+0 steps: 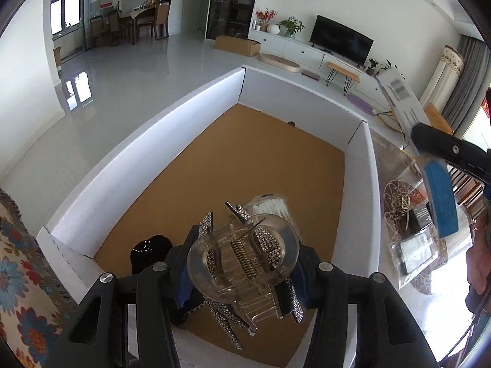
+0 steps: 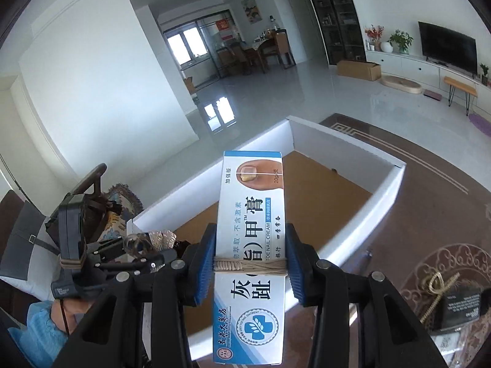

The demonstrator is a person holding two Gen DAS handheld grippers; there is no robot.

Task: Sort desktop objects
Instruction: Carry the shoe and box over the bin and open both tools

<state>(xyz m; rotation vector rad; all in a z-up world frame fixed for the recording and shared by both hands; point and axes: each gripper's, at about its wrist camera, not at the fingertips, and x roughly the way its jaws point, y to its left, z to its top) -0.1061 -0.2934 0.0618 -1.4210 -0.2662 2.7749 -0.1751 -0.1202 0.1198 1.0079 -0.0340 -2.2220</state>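
Note:
My left gripper (image 1: 245, 276) is shut on a clear hair claw clip (image 1: 242, 254) with rhinestone edges and a metal spring. It hangs over the near end of a white-walled box (image 1: 172, 113) with a brown floor. A black studded item (image 1: 150, 250) and a pack of cotton swabs (image 1: 271, 205) lie in that box. My right gripper (image 2: 250, 263) is shut on a white and blue nail cream carton (image 2: 253, 202), its blue pads (image 2: 204, 263) pressing both sides. The carton hangs over the white-walled box (image 2: 386, 184). The left gripper (image 2: 144, 245) with the clip (image 2: 159, 236) shows at left.
A small black gift box with a gold bow (image 2: 460, 306) and a clear plastic packet (image 1: 417, 254) lie on the glass table to the right of the box. A floral fringed cloth (image 1: 24, 276) lies to its left. A person's hand (image 2: 66, 312) holds the left gripper.

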